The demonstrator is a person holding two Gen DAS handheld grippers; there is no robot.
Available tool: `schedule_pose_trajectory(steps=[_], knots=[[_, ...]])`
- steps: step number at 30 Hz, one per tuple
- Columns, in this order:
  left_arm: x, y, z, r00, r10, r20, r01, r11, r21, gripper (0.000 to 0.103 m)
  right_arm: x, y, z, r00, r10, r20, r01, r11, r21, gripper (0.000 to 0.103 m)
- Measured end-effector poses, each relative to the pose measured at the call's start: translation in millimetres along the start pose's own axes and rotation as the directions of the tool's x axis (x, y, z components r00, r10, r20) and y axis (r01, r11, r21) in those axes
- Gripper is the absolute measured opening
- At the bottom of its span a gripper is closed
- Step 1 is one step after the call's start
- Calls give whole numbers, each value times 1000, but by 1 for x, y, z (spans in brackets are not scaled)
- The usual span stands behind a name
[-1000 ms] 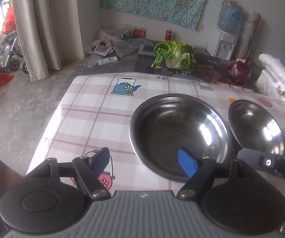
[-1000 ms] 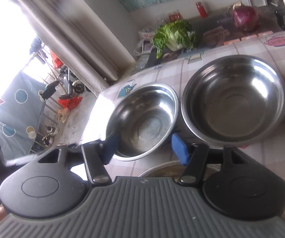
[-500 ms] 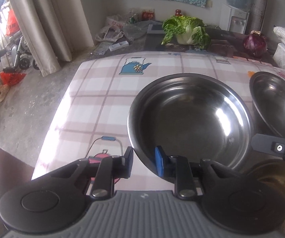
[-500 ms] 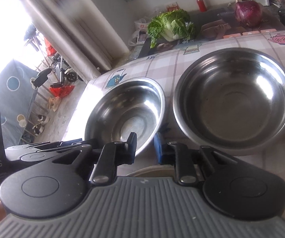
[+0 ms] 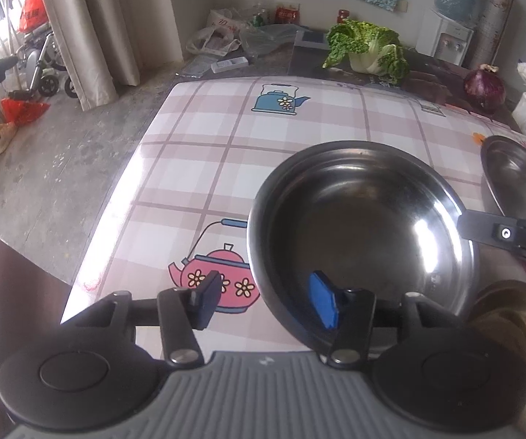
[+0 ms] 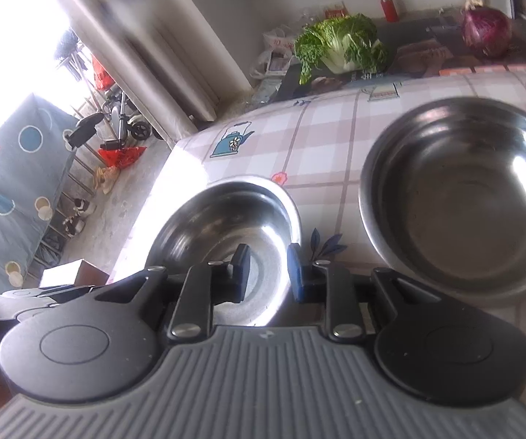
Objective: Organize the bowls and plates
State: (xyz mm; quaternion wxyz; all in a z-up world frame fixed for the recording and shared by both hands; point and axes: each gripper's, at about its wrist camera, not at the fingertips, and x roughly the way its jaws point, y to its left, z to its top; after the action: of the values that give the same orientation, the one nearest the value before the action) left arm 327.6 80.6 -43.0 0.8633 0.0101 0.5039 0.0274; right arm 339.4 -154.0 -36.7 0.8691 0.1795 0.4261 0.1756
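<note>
A steel bowl (image 5: 358,241) rests on the checked tablecloth (image 5: 208,168), and both grippers are at its rim. My left gripper (image 5: 265,303) straddles the near left rim, blue pad inside and the other outside. Its jaws are opening and neither pad touches the rim. In the right wrist view the same bowl (image 6: 226,226) has its right rim between the narrow jaws of my right gripper (image 6: 268,274). They are opening slightly, with a gap showing beside the inner pad. A second steel bowl (image 6: 460,197) sits to the right, apart from the first.
A brass-coloured dish (image 5: 511,314) lies at the near right. A leafy cabbage (image 5: 367,51) and a purple cabbage (image 5: 484,87) rest on the dark surface beyond the table. The table's left edge (image 5: 127,183) drops to the floor. A brown box (image 5: 7,292) stands at lower left.
Both pairs of jaws narrowed on the bowl's rim half a second ago. The left pair has since spread wide and the right only slightly. A strip of cloth now shows between the two bowls.
</note>
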Motion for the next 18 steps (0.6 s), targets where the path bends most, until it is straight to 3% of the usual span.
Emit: schedule_pose_trajectory(steps=[4, 8, 9, 18], knots=[[7, 1, 4, 1000, -7, -5, 7, 1000, -21, 51, 5, 2, 6, 1000, -18, 3, 18, 1000, -26, 22], [10, 0, 4, 1000, 5, -6, -5, 1000, -22, 23, 8, 5, 8, 1000, -31, 2, 31, 998, -52, 17], [11, 0, 4, 1000, 1, -6, -1, 1000, -23, 21, 8, 5, 7, 1000, -26, -2, 26, 998, -57, 15], [8, 1, 2, 1000, 1, -4, -1, 999, -33, 20, 5, -7, 1, 998, 44, -36, -44, 999, -21, 8]])
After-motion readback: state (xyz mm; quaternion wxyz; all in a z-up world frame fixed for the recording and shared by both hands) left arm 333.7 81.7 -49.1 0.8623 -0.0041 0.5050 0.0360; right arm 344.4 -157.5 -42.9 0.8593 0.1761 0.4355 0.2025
